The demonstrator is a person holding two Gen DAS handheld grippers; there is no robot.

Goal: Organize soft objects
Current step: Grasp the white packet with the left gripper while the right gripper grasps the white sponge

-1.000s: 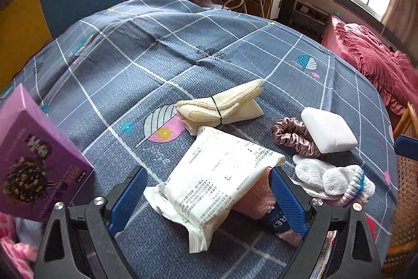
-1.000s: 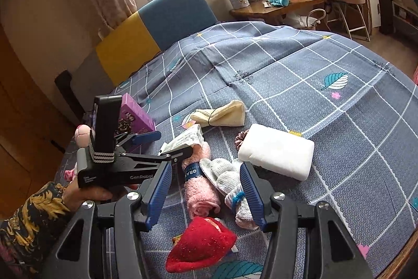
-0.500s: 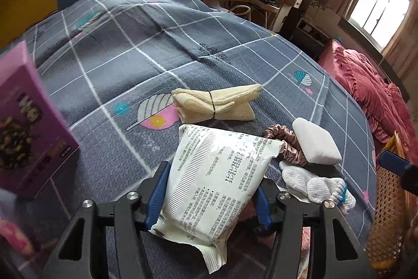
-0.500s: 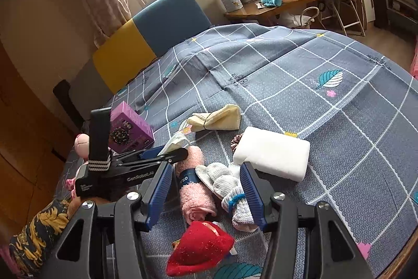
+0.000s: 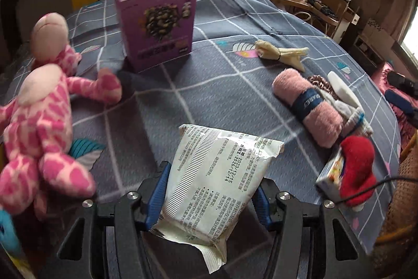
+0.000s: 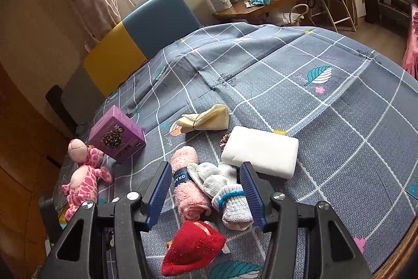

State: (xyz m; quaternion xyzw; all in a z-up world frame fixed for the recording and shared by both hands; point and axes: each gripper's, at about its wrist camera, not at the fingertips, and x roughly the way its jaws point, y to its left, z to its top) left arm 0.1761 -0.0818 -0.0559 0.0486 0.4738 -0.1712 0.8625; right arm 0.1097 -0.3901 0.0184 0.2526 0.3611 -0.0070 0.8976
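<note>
Tissue pack (image 5: 216,174) sits pinched in the left claw (image 5: 209,196), raised above the bed (image 5: 209,90), nearer than the purple box (image 5: 156,25). It looks light, squashy and slick-wrapped, so gripping mid-body seems safest. Right claw (image 6: 203,190) hangs spread over rolled socks (image 6: 230,198), farther right of that box.

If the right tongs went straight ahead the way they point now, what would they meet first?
Probably the bundled white-grey socks, lying between the open right tongs, beside the rolled pink towel. Past those sits the white foam block, though depth is hard to judge.
</note>
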